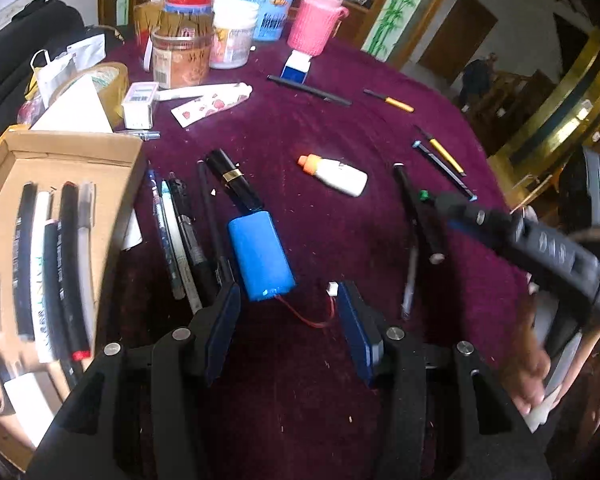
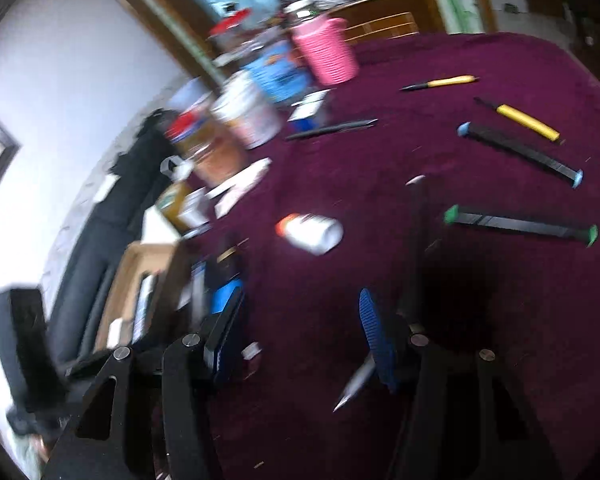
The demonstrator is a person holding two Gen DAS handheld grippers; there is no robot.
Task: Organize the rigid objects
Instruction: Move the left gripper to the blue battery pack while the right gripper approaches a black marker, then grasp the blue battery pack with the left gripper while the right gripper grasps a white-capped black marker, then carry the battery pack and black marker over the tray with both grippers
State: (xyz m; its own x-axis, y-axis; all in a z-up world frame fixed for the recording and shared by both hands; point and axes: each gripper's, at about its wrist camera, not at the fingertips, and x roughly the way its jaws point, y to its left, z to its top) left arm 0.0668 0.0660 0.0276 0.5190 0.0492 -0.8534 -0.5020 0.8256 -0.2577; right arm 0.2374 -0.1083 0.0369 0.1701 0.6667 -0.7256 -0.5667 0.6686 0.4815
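Note:
My left gripper [image 1: 290,322] hangs open over the purple tablecloth [image 1: 300,380], nothing between its blue pads. Just ahead lies a blue battery pack [image 1: 260,252] with a red wire [image 1: 308,318]. Left of it, several pens [image 1: 180,236] lie beside a cardboard box [image 1: 72,148] holding several pens and tubes. A white bottle with an orange cap [image 1: 334,174] lies farther out. My right gripper [image 2: 300,328] is open and empty in a blurred view, above a silver pen [image 2: 356,384]. A black pen [image 2: 416,240] and a green-capped stick [image 2: 520,224] lie ahead of it.
At the table's far side stand jars and tubs [image 1: 204,40] and a pink cup [image 1: 316,20]. Tape rolls and small boxes [image 1: 100,84] crowd the far left. A blue-capped stick [image 2: 520,152] and yellow pens [image 2: 528,120] lie at the right. A hand [image 1: 536,376] holds the right gripper.

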